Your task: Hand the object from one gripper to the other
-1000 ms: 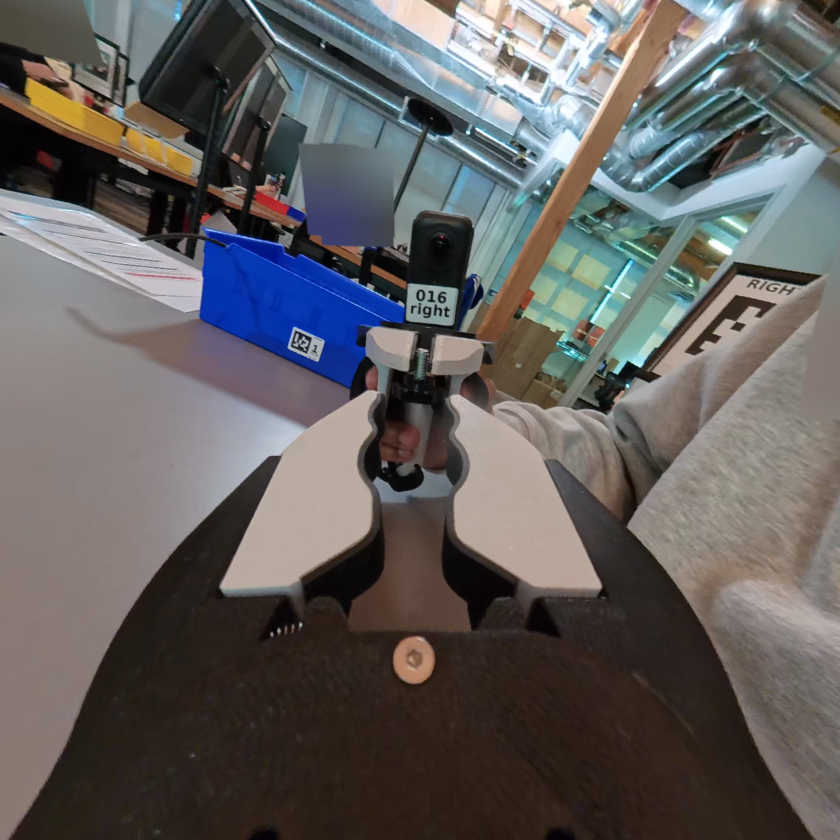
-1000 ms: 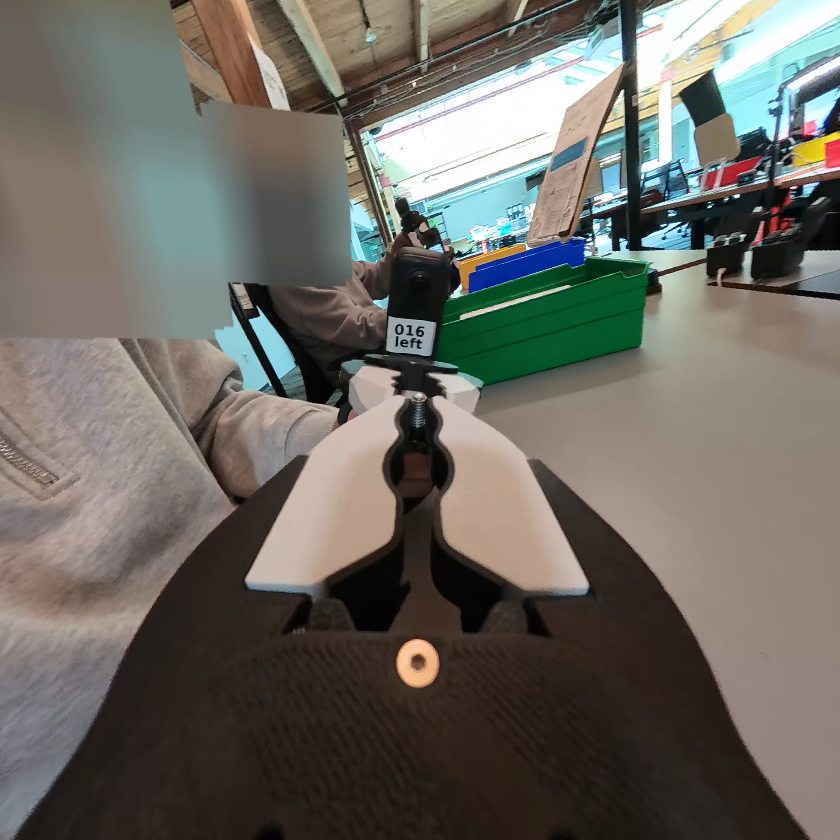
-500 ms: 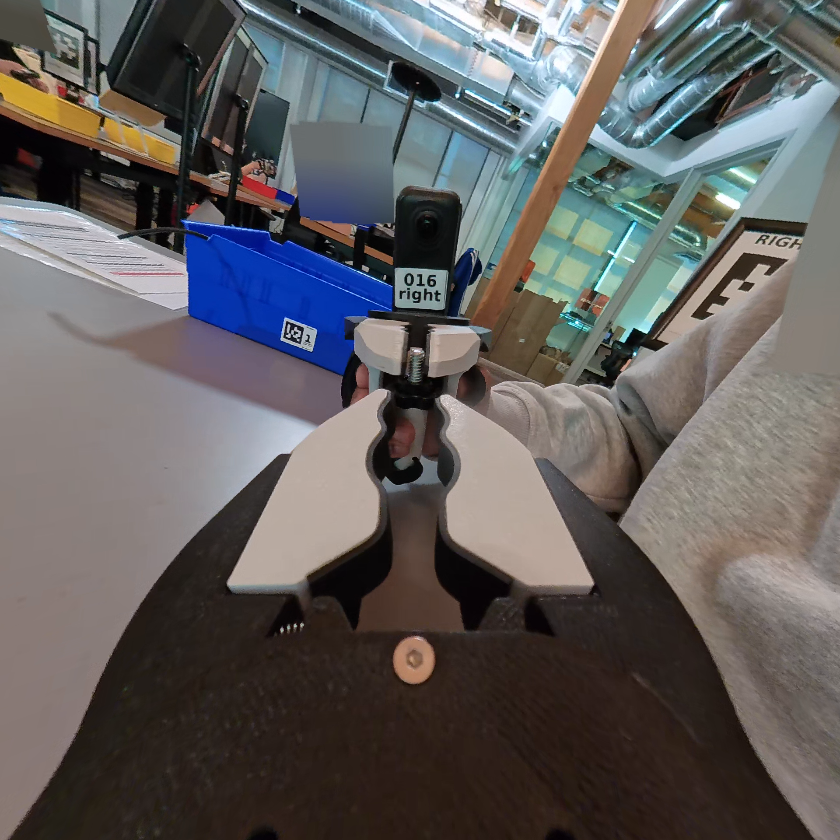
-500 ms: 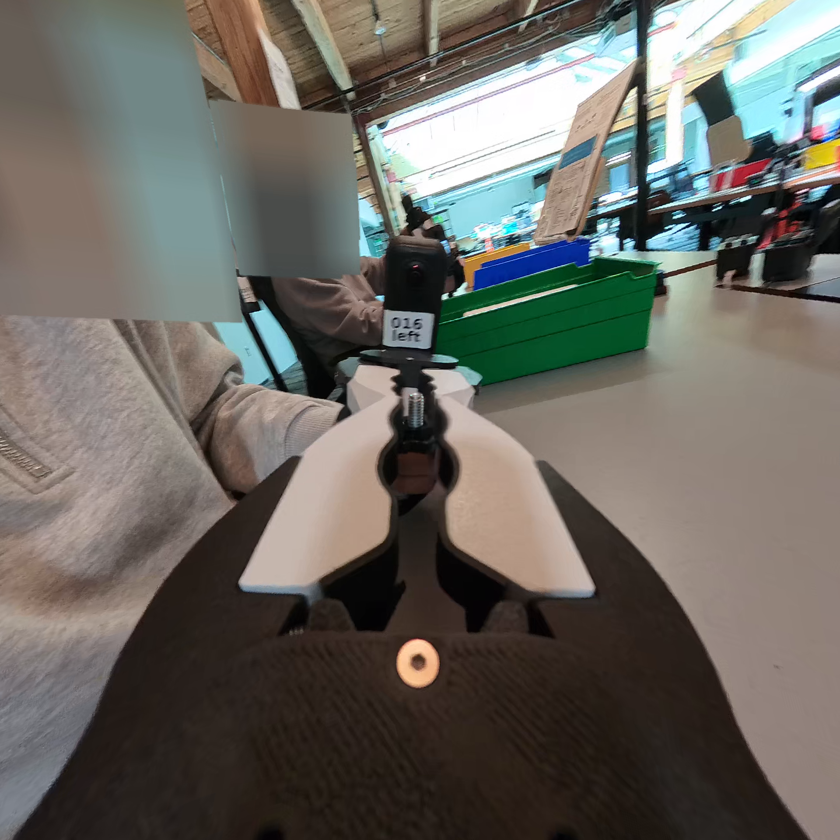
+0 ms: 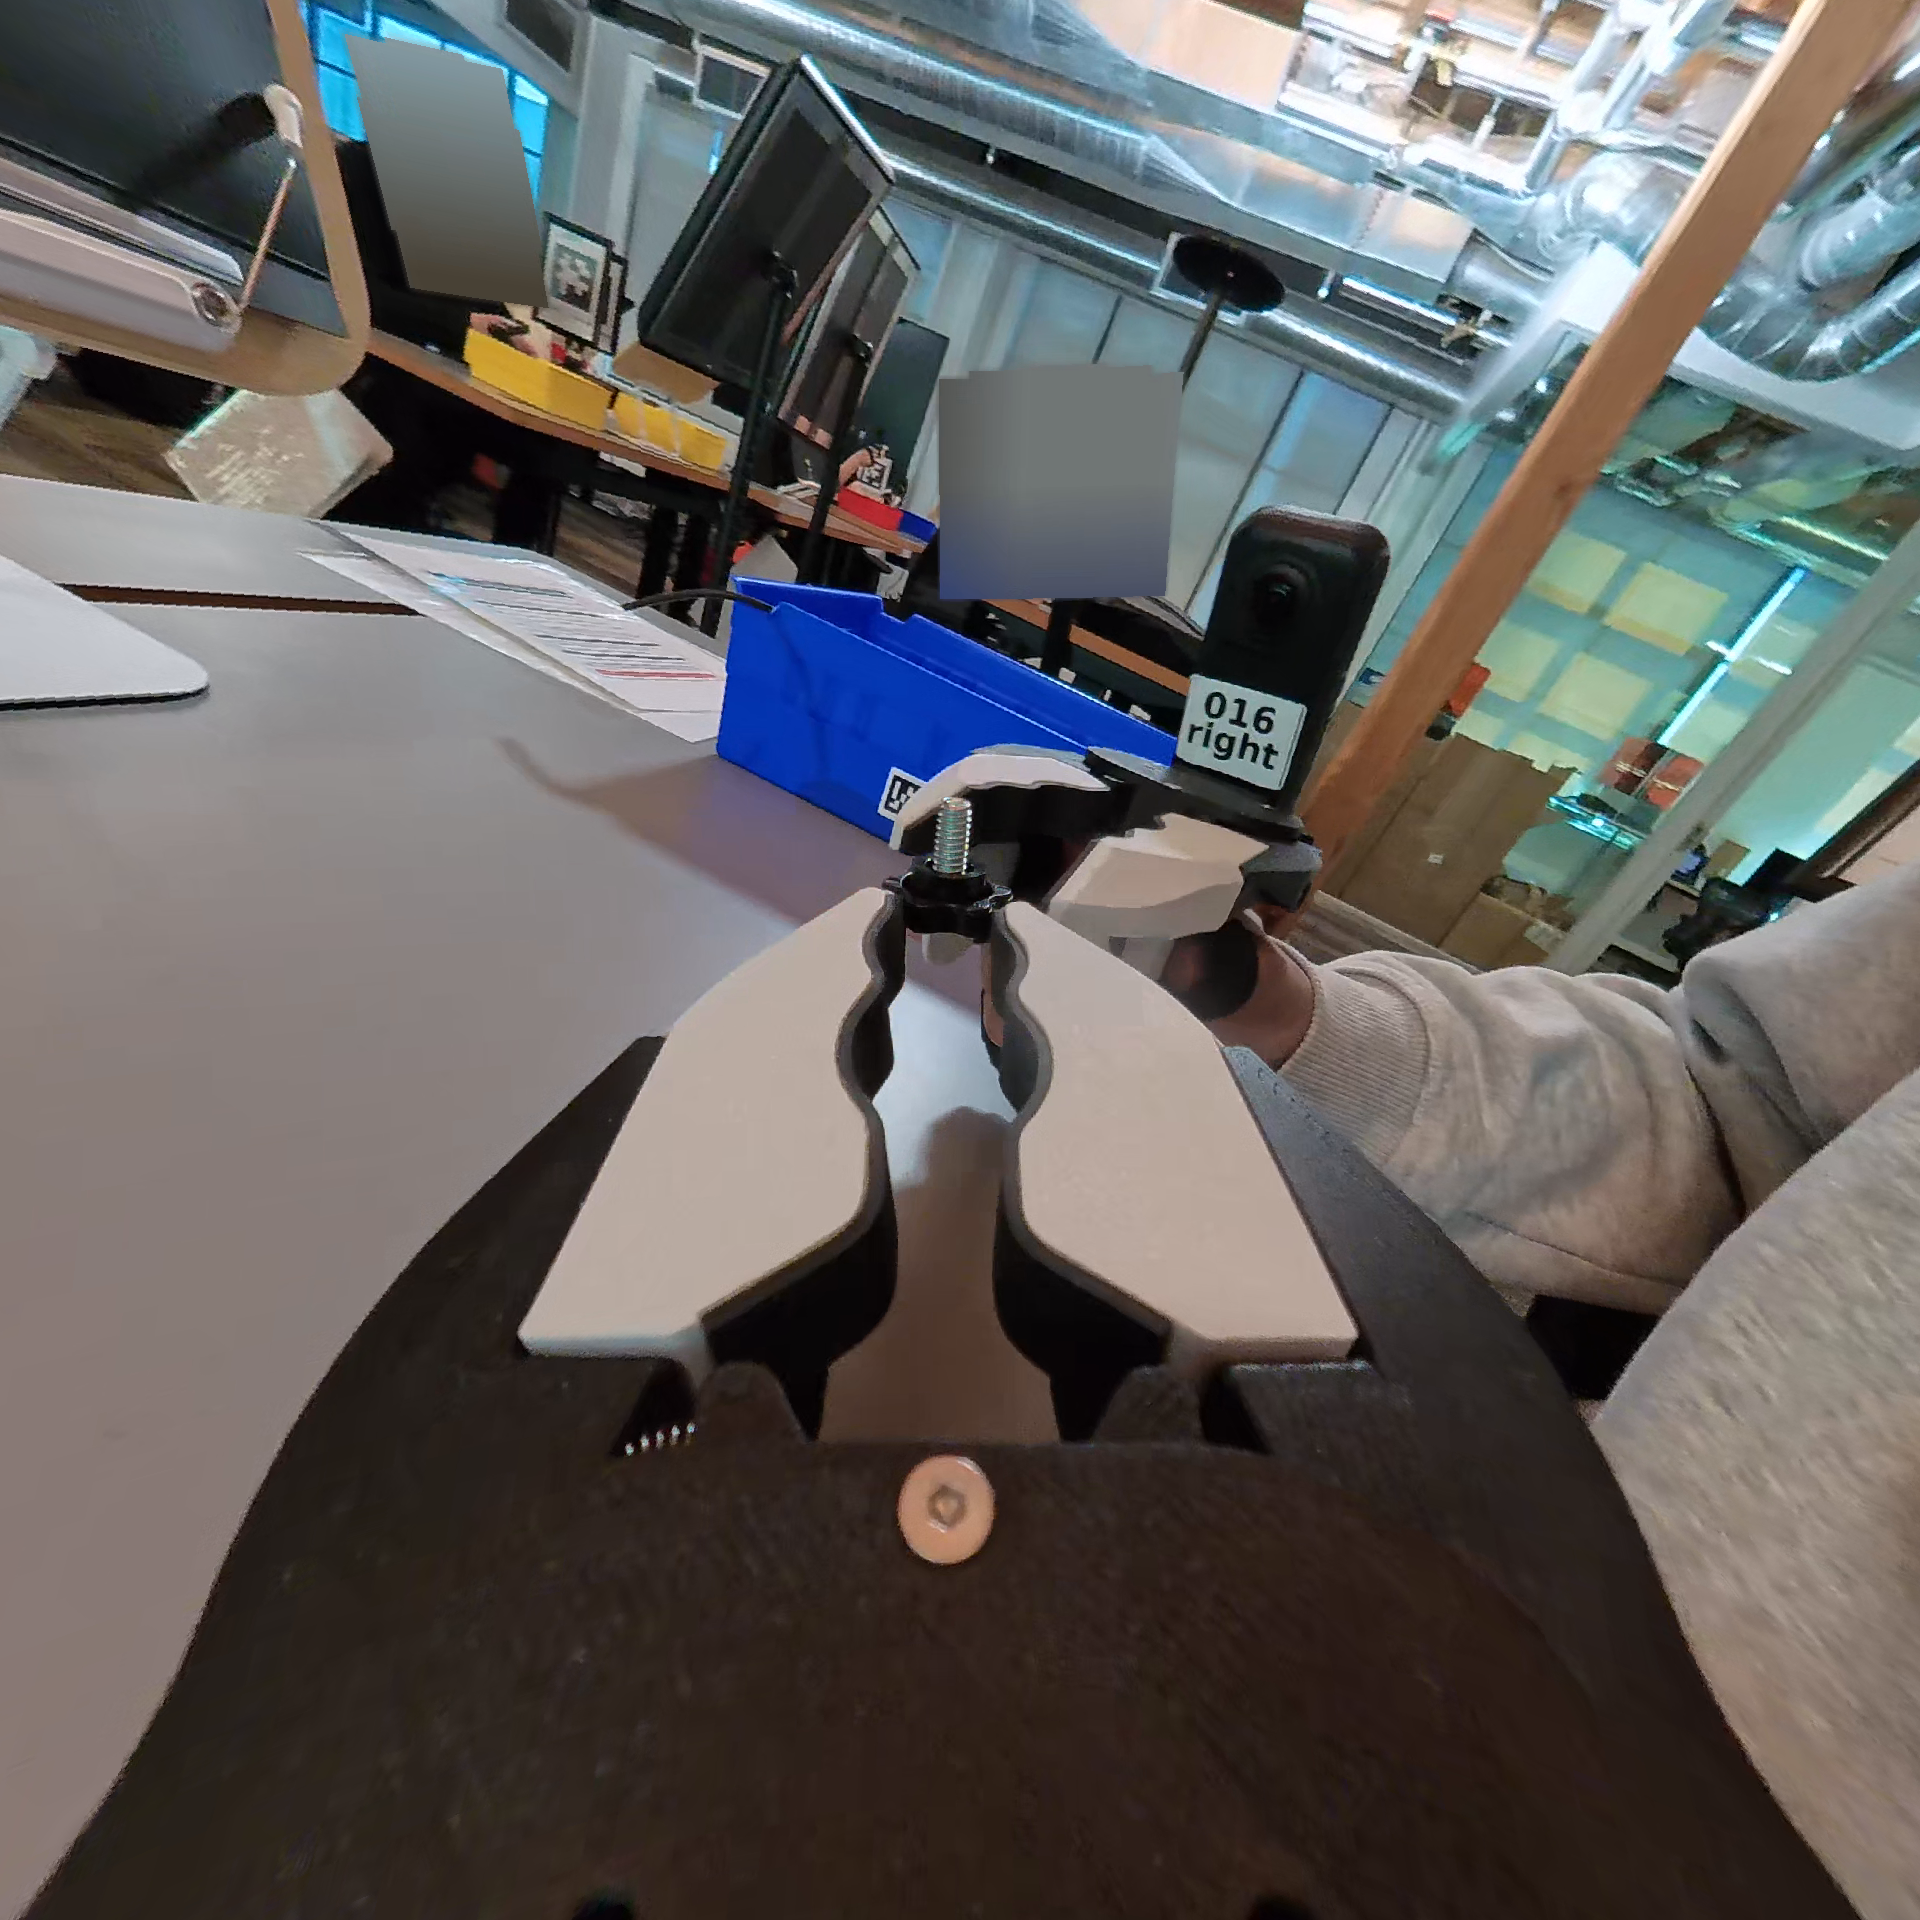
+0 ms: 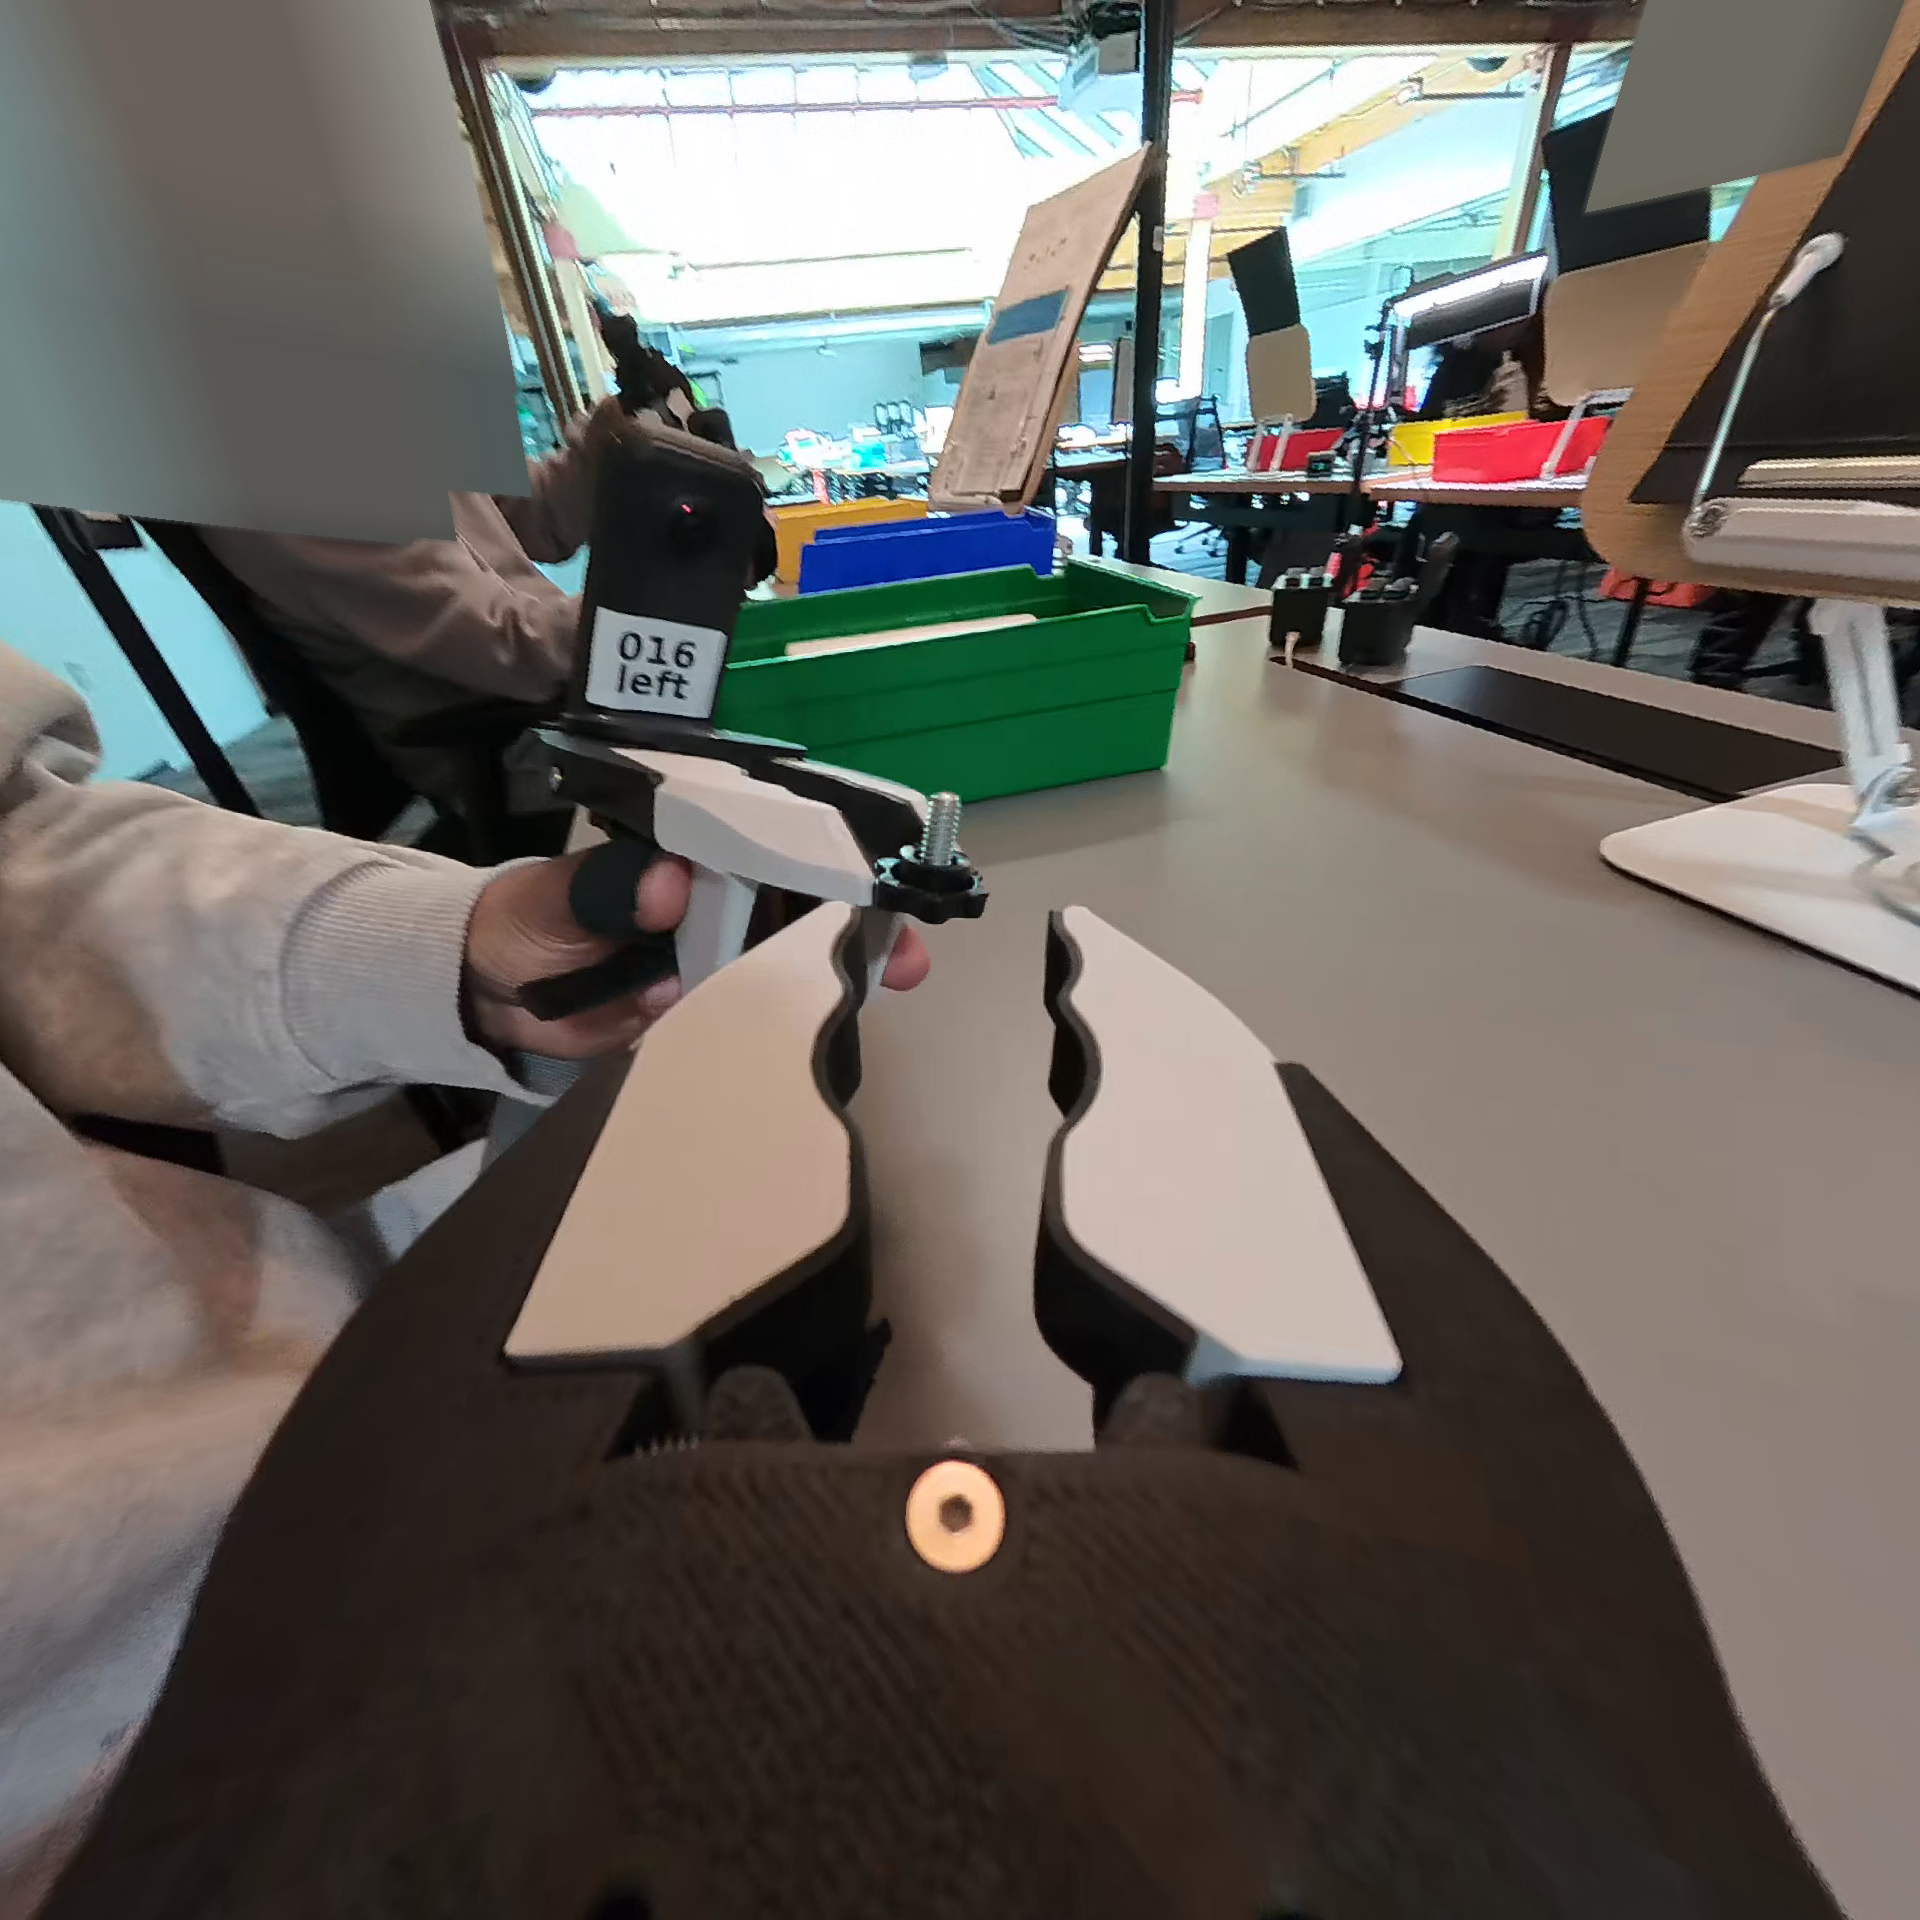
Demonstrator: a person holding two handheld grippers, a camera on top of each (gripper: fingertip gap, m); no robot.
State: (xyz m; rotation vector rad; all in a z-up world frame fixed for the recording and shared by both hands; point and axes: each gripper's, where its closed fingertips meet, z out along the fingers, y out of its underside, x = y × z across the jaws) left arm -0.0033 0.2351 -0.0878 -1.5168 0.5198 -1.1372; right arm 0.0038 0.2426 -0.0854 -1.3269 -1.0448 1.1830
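Knob screw (image 5: 948,891) pinched at left gripper (image 5: 943,925) tips, thread pointing up, above grey table (image 5: 312,935). Right gripper (image 6: 951,935) spread wide, empty, just beside.

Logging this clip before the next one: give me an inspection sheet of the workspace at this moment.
Surface: grey tabletop, bare between the grippers.
Job's things: black knob screw with its threaded stud up.
Clutter: blue bin, green bin, printed sheet, white monitor-stand base.
Grippers: left hand-held gripper shut on the knob screw at its fingertips; right hand-held gripper open, holding nothing, apart from the screw.
Cables: black cable running behind the blue bin.
Surroundings: monitors, wooden post, ceiling ducts, other benches with coloured bins, another person seated behind.
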